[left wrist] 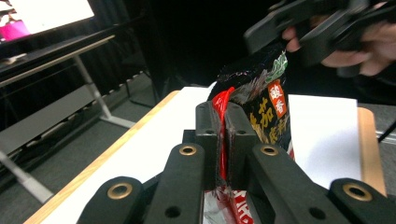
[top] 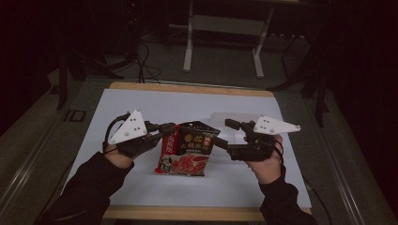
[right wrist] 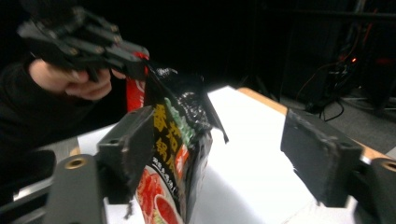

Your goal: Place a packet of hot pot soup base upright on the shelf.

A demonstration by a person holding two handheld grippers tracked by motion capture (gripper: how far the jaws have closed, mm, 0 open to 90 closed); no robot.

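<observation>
Left gripper (top: 164, 129) clamped on the red edge of the snack bag (top: 187, 149), held upright above the table (top: 155, 101). Right gripper (right wrist: 219, 149) open, bag's far edge just beside 1 pad, nearer for a grab.

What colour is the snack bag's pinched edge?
Red, on the snack bag; best in the left gripper view.

Pouch (left wrist: 261, 112) bottom cut off, print blurred.
</observation>
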